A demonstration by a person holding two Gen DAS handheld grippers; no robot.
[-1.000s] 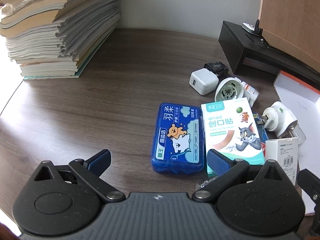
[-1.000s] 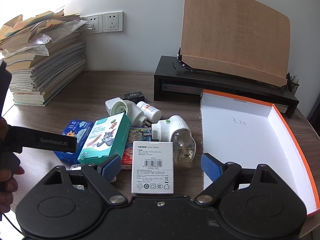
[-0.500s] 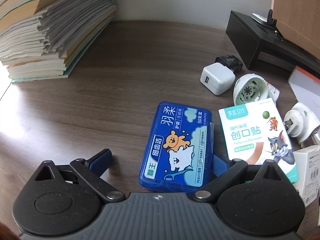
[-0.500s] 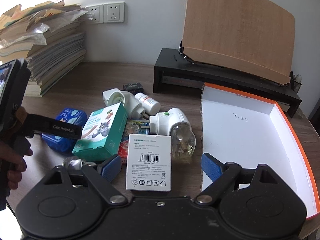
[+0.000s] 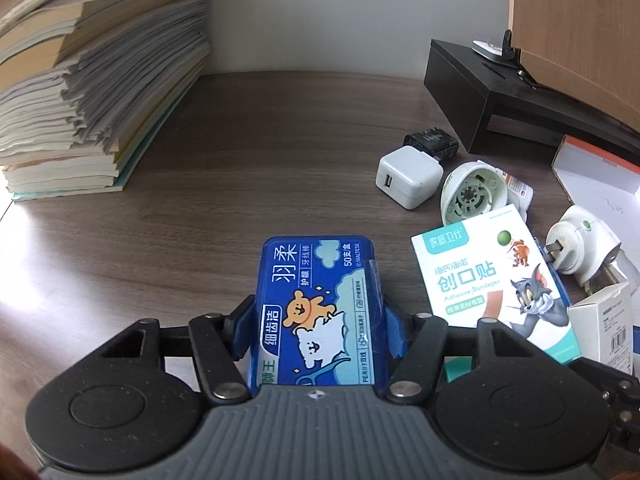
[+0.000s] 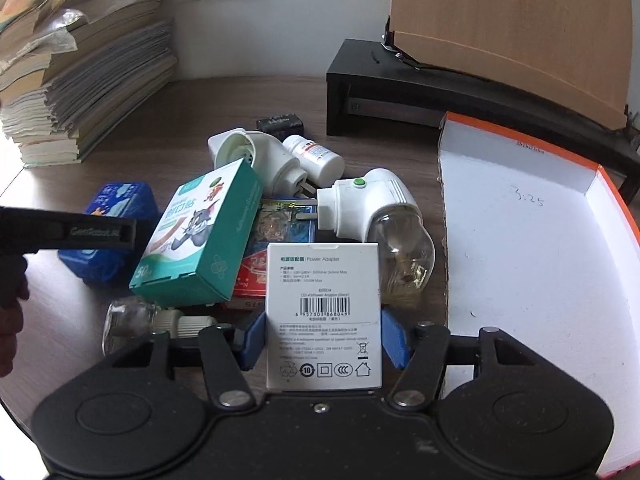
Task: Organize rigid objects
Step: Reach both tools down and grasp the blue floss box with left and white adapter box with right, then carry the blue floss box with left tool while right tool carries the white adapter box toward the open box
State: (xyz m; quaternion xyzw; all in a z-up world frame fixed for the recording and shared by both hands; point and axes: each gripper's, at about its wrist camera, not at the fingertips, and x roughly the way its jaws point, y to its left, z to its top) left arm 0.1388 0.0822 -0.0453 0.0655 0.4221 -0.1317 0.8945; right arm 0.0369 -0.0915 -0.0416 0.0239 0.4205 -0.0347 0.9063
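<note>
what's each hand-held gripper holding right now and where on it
Left hand-held gripper: closing on the blue floss box, pads at its long sides. Right hand-held gripper: closing on the white adapter box, pads at its side edges.

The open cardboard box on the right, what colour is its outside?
Orange outside, white inside; right wrist view shows it best.

Blue floss case (image 5: 318,312), white adapter box (image 6: 323,316)

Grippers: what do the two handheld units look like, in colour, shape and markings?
Both the left gripper and the right gripper have blue pads on black linkage arms with silver rivets and round black discs. The left has a ribbed grey centre; its side bears pale lettering.
</note>
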